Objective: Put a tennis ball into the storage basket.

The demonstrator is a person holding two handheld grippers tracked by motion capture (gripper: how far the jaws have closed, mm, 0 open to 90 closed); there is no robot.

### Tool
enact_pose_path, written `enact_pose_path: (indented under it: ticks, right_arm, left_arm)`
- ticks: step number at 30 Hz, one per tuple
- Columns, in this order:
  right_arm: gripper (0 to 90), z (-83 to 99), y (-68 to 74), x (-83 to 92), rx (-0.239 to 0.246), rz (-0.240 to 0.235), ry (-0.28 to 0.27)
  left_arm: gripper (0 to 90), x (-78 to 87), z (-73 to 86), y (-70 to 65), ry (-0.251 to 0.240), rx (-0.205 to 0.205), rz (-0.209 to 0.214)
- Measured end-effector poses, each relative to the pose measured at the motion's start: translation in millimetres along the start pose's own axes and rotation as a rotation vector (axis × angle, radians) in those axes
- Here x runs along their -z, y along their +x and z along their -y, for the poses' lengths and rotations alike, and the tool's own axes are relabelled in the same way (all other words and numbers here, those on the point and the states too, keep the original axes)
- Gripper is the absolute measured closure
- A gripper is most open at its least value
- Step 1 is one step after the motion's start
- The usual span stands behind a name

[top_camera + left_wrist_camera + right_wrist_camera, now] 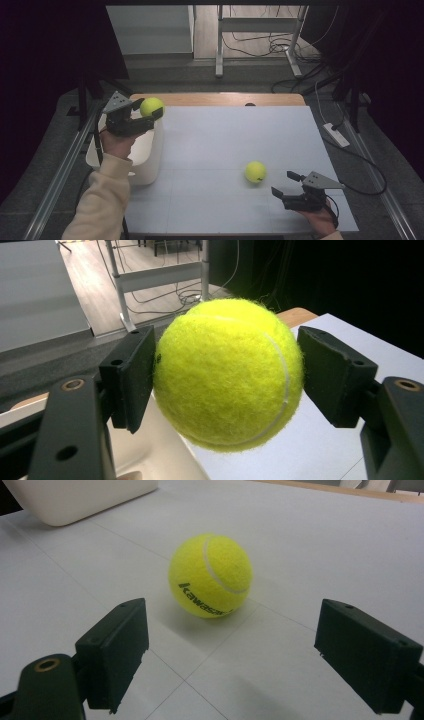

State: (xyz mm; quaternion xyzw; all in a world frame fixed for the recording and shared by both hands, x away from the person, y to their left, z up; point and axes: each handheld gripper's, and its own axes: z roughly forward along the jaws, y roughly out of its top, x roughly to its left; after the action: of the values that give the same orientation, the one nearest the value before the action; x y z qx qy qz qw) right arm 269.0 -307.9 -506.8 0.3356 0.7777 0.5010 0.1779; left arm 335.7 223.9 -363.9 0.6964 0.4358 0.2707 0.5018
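The left gripper (150,111) is raised above the far left corner of the table (225,145). Its two black jaws are closed on a yellow-green tennis ball (151,106), one pad pressed against each side. In the left gripper view the held tennis ball (227,372) bulges past both pads, and its white seam curves down the right-hand side. The ball is clear of every surface and hangs over the rim of a white plastic bin (147,155). The bin stands at the table's left edge, directly below this gripper, and part of its inner wall (155,450) shows under the ball in the left gripper view.

The right gripper (285,184) sits low over the near right part of the table, held in the person's right hand (320,220). Its jaws stand wide apart with nothing between them.

A second tennis ball (255,171) rests on the white table surface, just ahead of the right gripper's jaw tips and not touching them. In the right gripper view this second ball (210,575) lies beyond the gap between the jaws, with black lettering across its lower front and a white seam looping over its top. The corner of the white bin (80,500) appears at the upper left of that view, well apart from the second ball.
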Motion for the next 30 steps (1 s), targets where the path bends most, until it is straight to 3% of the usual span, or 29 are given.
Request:
enact_pose_path:
  ticks: [30]
  right_arm:
    - [13.9, 0.0, -0.1, 0.0, 0.001, 0.003, 0.001]
  left_arm:
    - [28.2, 1.1, 2.5, 30.3, 0.040, 0.030, -0.088]
